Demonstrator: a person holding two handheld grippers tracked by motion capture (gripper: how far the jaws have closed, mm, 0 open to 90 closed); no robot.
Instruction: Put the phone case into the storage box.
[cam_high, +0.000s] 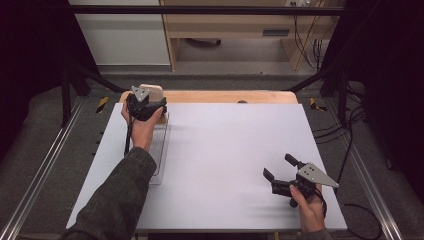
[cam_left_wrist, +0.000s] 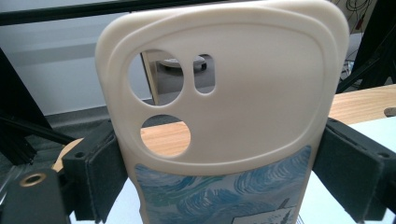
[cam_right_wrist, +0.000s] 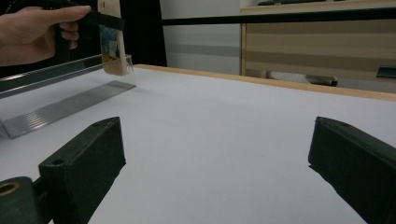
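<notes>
Phone case (cam_left_wrist: 219, 116) sat clamped in my left tool (cam_high: 146, 106) at the counter's (cam_high: 225, 150) far-left corner; right tool (cam_high: 281, 171) gaped empty.

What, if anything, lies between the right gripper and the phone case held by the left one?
Nothing visible: bare table lies between the open right gripper and the phone case, which the left gripper holds above the clear tray.

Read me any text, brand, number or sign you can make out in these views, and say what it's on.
There is no readable text.
Phone case, clamped in the left gripper: a blue swirling print with a small pale panel at its bottom edge, cut off by the frame; no letters can be made out.
Black-and-yellow striped markers on the floor beside the table: stripes, no words.
</notes>
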